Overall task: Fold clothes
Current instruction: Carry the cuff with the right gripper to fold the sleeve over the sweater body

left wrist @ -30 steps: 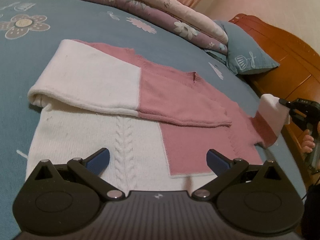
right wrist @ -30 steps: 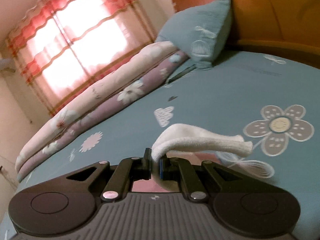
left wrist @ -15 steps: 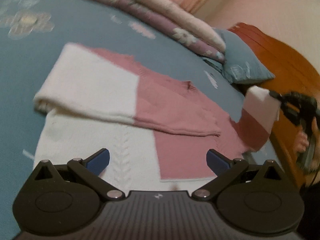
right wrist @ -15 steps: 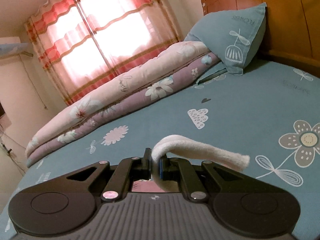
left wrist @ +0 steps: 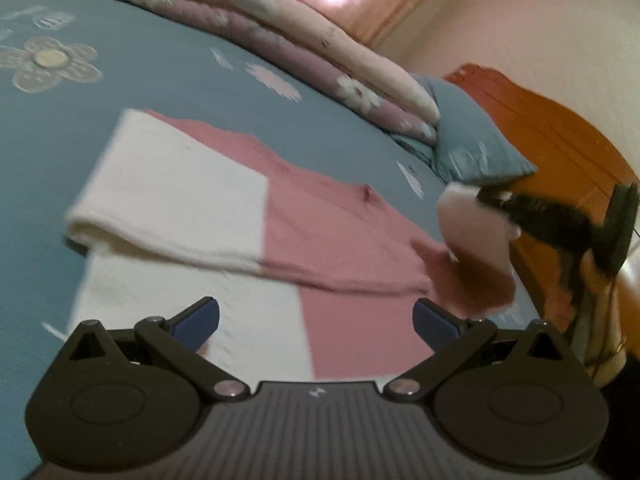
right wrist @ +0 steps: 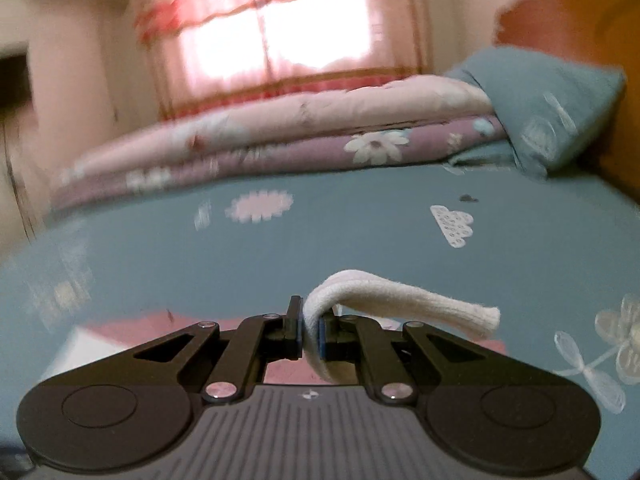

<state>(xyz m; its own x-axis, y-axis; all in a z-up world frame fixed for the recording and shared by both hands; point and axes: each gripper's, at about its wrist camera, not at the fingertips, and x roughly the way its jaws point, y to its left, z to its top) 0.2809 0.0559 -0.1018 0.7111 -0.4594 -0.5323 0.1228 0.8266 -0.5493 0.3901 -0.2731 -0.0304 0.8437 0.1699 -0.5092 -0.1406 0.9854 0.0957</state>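
One pink-and-white sweater (left wrist: pixel 224 216) lay flat on the bed (left wrist: pixel 120 92), one sleeve already folded across it. The right tongs (right wrist: pixel 310 334), clamped on the second sleeve's white cuff (right wrist: pixel 400 300), were mid-fold; next that sleeve likely needed carrying across the chest and releasing. The left tongs (left wrist: pixel 316 316) hovered apart, empty, above the hem.

we see the sweater (left wrist: pixel 248 216) hem hidden behind the left gripper (left wrist: pixel 316 316); motion blur smears the right gripper (left wrist: pixel 532 216), and the headboard (left wrist: pixel 568 152) runs off-frame.
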